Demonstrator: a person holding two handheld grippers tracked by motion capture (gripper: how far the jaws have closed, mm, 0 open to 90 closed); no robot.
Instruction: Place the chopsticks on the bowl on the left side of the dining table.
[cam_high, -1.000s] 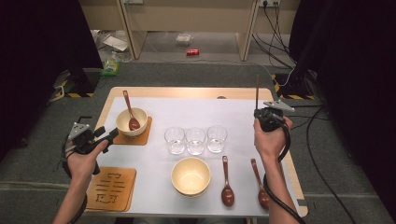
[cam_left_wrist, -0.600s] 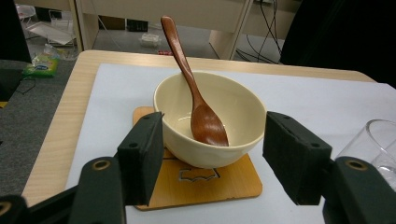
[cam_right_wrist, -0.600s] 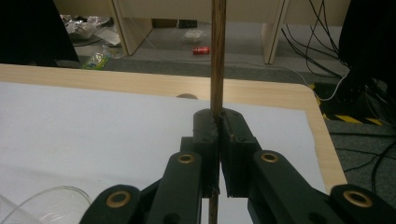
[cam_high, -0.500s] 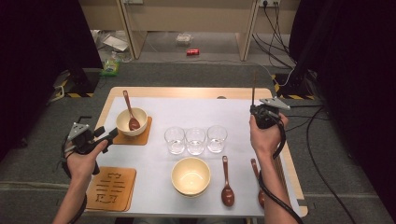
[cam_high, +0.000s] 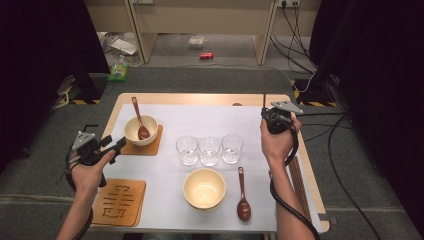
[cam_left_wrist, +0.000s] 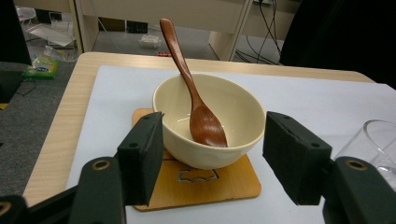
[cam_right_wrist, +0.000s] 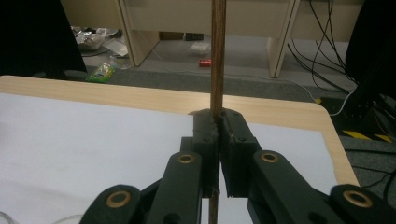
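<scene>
1. Spoon in bowl: dark red-brown wood, polished, smooth w/ slight sheen
2. Bowl: cream, looks ceramic, glossy glaze, light reflections inside
3. Coaster under bowl: pale wood, matt, cut-out pattern
4. Table: light wood edge, smooth; top covered w/ white matt sheet, paper-like
5. Glasses: clear glass, shiny
6. Left gripper: black matt plastic arms w/ brass-coloured rivets; pads look like dull rubbery foam
7. Right gripper: same black matt build; stick pinched betw pads is brown wood, fine grain, satin
8. Floor: grey carpet, rough nap
</scene>
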